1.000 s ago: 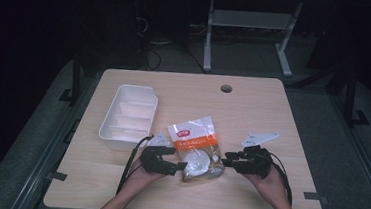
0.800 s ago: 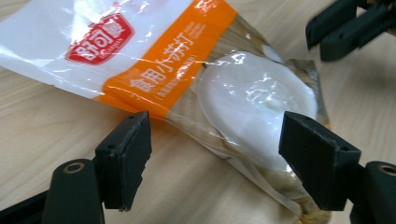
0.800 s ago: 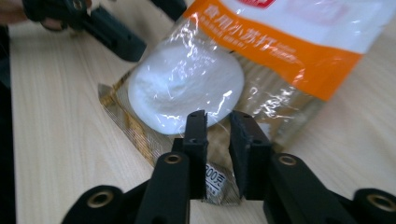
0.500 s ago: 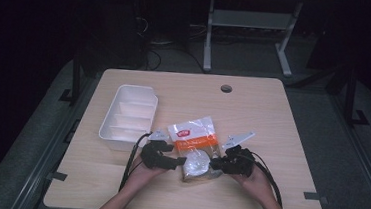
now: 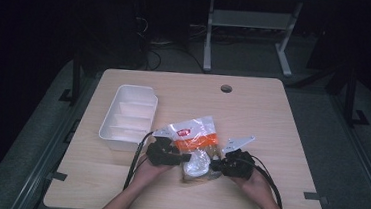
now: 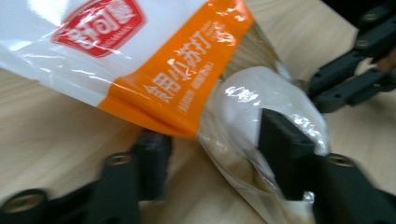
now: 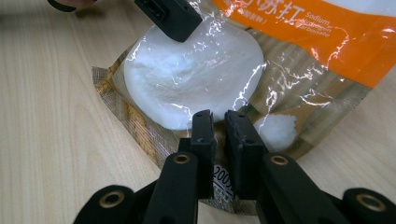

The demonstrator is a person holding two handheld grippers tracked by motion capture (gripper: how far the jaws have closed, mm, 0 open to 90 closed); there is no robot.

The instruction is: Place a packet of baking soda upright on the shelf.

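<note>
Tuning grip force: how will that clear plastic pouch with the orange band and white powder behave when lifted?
The pouch is probably floppy: its film wrinkles around the right gripper, pinching its edge. The white powder sits lumped at one end, so it would likely sag there. The glossy film looks slippery where the left gripper straddles it.

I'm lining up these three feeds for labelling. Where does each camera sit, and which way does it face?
High view: above the person's side, looking forward and down on the table; forearms, both hands show.
Left gripper view: on the left gripper, looking along its jaws at the bag.
Right gripper view: on the right gripper, jaws pinching the bag's edge.
Shared: both gripper views show the bag's white powder.
</note>
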